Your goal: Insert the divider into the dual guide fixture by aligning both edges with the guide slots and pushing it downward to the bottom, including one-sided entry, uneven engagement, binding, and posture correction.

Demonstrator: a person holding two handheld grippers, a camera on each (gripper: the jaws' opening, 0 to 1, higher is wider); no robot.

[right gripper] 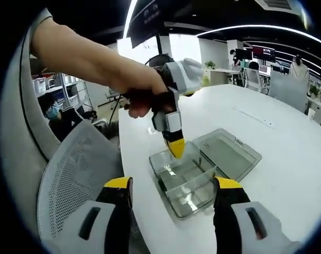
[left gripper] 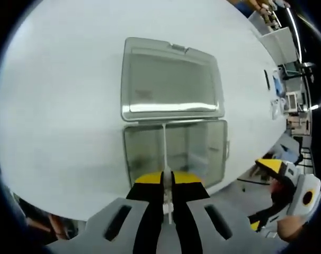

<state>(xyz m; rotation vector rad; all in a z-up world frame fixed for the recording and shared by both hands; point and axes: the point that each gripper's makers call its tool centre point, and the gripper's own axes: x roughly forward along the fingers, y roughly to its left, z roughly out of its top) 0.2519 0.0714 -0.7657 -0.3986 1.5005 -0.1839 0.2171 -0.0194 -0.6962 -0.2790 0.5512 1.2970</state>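
Left claw [right gripper: 175, 149] pointing down, gripping divider [left gripper: 165, 159]

The white table [right gripper: 287, 132] lies bare on all sides of the clear box [right gripper: 187, 182], so approach is free from the far and right sides. The open lid [right gripper: 229, 153] lies flat beside the box, blocking that flank. The left gripper [right gripper: 175, 148] and the hand [right gripper: 144, 98] occupy the space above the box. A mesh chair [right gripper: 70, 174] stands close against the near table edge.
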